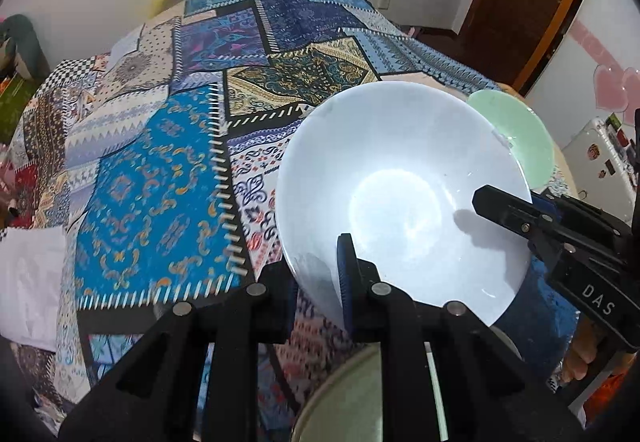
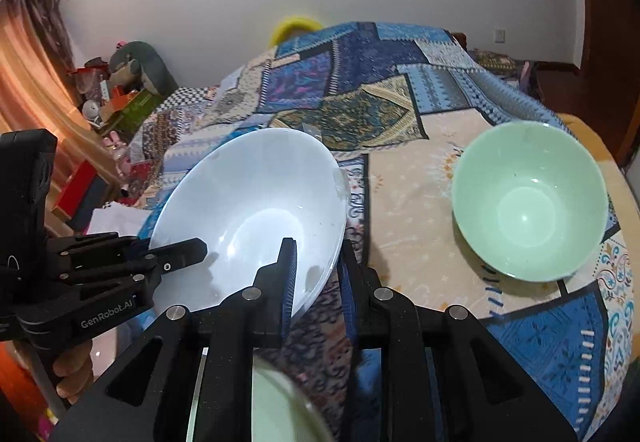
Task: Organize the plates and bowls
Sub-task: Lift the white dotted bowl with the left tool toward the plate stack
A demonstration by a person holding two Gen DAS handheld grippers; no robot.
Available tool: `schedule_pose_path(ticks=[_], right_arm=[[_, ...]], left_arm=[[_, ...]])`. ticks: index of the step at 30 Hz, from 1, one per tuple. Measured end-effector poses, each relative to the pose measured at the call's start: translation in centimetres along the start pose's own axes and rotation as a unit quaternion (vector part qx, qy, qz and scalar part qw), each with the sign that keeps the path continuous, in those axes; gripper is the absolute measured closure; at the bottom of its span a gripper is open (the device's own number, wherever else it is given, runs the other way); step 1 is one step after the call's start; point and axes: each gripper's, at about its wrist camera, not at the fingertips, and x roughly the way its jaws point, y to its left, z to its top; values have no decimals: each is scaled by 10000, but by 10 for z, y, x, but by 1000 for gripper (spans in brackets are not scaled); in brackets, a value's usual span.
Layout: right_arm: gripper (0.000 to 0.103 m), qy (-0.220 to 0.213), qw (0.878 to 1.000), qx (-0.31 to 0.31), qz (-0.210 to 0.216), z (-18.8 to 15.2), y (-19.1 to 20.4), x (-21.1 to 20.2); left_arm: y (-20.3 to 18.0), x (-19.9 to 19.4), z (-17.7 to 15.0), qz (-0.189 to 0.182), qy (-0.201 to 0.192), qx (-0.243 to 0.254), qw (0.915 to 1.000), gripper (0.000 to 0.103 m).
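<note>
both the left gripper (image 1: 320, 274) and right gripper (image 2: 316, 274) are clamped on opposite rims of the white bowl (image 2: 256, 210), at centre frame, probably to steady it toward the green bowl (image 2: 528, 202) at right.

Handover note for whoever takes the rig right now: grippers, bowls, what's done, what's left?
Left gripper: shut on the near rim of the white bowl.
Right gripper: shut on the same bowl's opposite rim, so both carry it, tilted, above the patterned tablecloth.
Green bowl: upright on the cloth, to the right, empty.
A pale green dish lies just under the grippers, partly hidden.
Done: white bowl picked up.
Left: set it down or stack it; nothing is stacked yet.
</note>
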Motion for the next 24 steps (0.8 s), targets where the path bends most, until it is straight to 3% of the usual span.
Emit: schedule_pose_path(ticks=[11, 24], right_arm=[[84, -105, 9997, -210, 120, -18, 37, -21], [84, -167, 9986, -330, 373, -47, 79, -32]], left_arm=[[17, -55, -37, -102, -288, -300, 9991, 85], [45, -105, -90, 49, -621, -467, 9970, 85]])
